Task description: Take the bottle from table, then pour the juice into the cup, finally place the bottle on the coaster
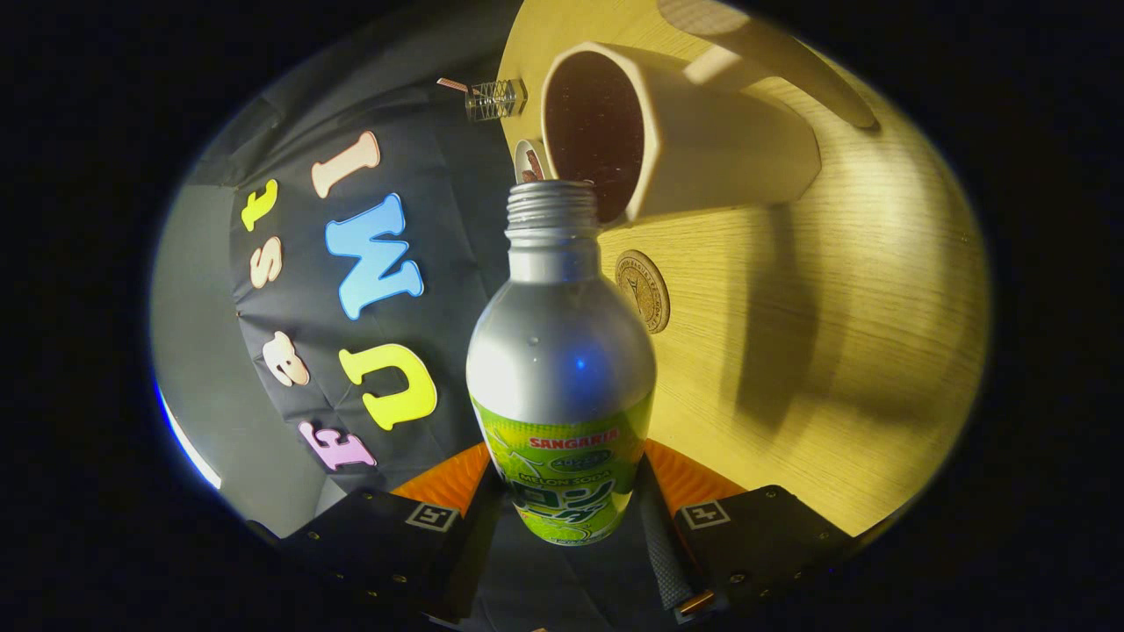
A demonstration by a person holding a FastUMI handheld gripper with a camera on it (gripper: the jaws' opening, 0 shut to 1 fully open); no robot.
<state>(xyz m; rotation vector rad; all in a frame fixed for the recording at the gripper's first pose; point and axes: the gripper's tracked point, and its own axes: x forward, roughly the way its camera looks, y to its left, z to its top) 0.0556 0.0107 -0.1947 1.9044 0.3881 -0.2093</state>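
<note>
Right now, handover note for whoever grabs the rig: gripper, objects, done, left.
Gripper: shut on the bottle, a finger on either side of its labelled lower body.
Bottle: cap off, lifted and tipped over, its open mouth right at the rim of the cup.
Cup: on the wooden table, dark inside; cannot tell whether juice is flowing or how full it is.
Coaster: round, on the table beside the cup, bare.
Done: bottle picked up and brought to the cup.
Left: finish the pour, right the bottle, set it on the coaster, release.
</note>
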